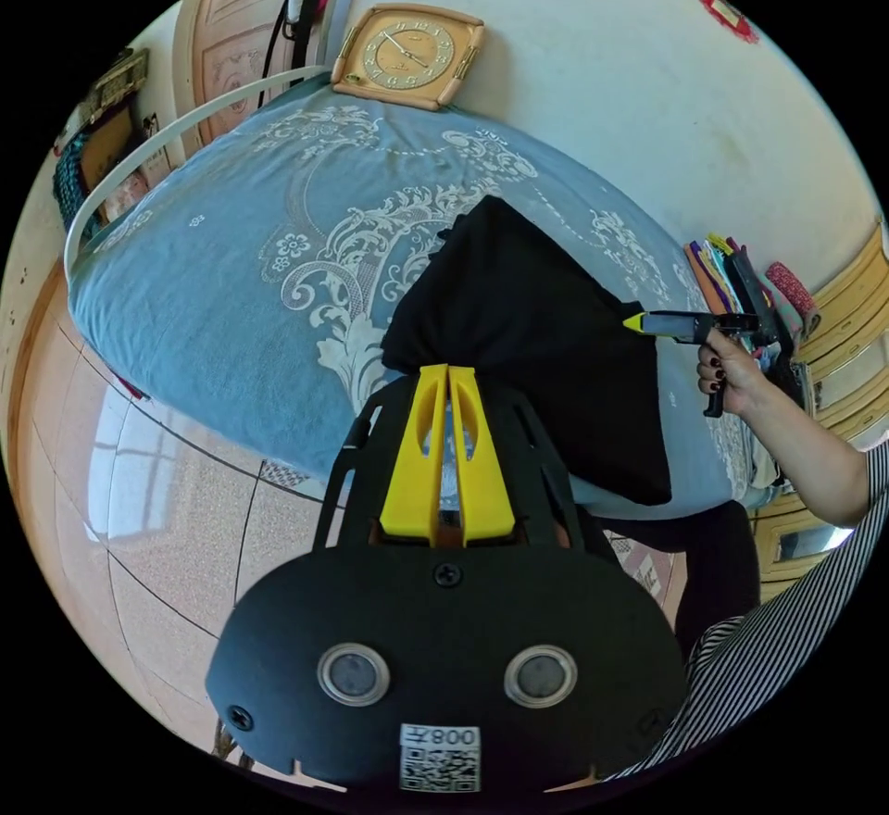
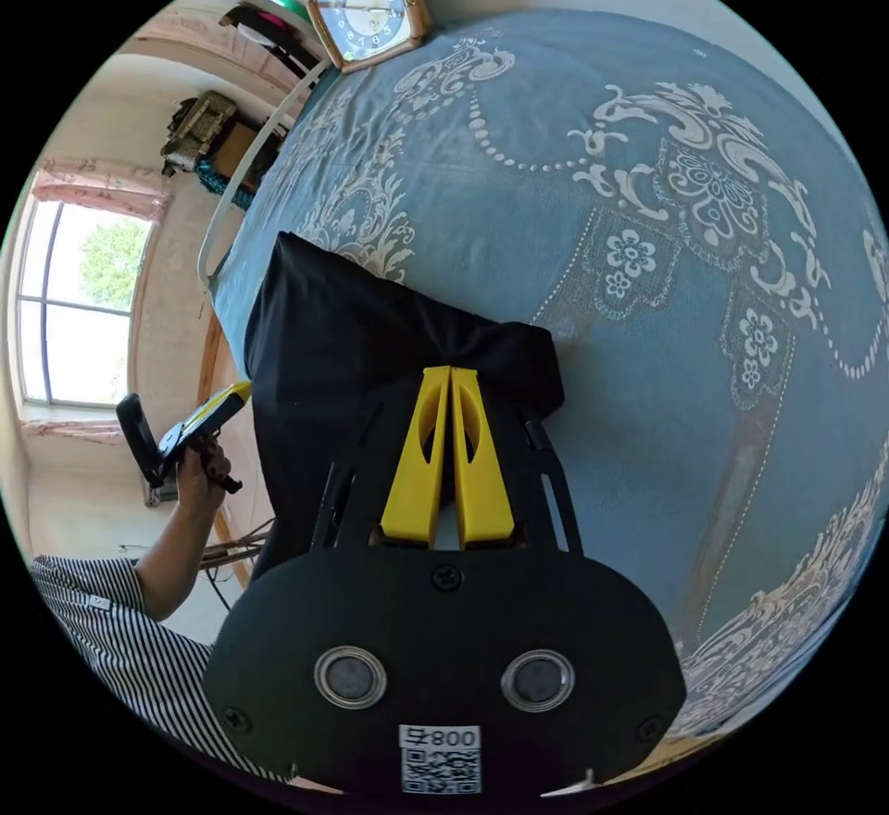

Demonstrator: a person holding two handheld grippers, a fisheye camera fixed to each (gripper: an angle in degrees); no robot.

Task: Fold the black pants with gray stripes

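Black pants [image 1: 528, 343] lie on the blue bedspread [image 1: 231, 296]; both tools [image 1: 448, 375] [image 2: 451, 375] seemingly pinch their near edge.

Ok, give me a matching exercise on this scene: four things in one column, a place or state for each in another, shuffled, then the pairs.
1. black pants
2. square gold-framed clock
3. left yellow claw
4. blue patterned bedspread

A. leaning against the wall
B. shut on fabric
C. covering the bed
D. held at two corners over the bed

Pairs: 1-D, 2-A, 3-B, 4-C
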